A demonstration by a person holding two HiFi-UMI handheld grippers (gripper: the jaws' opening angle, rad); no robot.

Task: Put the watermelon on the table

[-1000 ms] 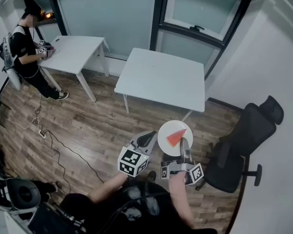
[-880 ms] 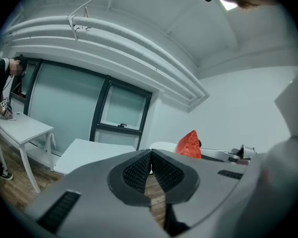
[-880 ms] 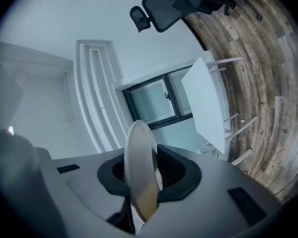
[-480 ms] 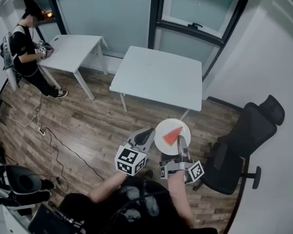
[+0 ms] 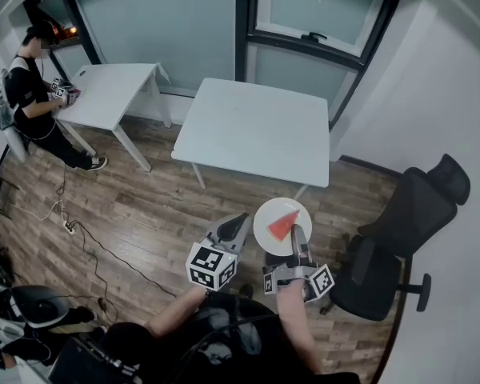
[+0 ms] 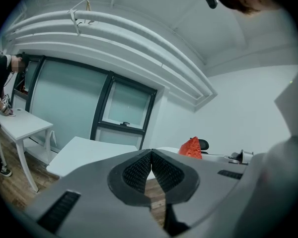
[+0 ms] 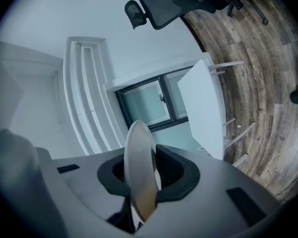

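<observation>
A red watermelon slice [image 5: 286, 226] lies on a round white plate [image 5: 268, 214] held over the wood floor, just short of the white table [image 5: 256, 130]. My right gripper [image 5: 297, 235] is shut on the plate's near rim. In the right gripper view the plate [image 7: 140, 167] stands edge-on between the pads of the right gripper [image 7: 142, 175]. My left gripper [image 5: 240, 221] hangs beside the plate's left edge, shut and empty. In the left gripper view the left gripper [image 6: 150, 156] has its pads together, with the watermelon slice [image 6: 191, 148] and the table [image 6: 89, 151] beyond.
A black office chair [image 5: 408, 222] stands close on the right. At the back left a person [image 5: 28, 94] works at a second white table [image 5: 108, 90]. Cables [image 5: 88, 238] trail over the floor on the left. A window wall [image 5: 304, 14] is behind the table.
Both grippers have moved a little toward the white table, carrying the plate and slice along. The grip on the plate is the same.
</observation>
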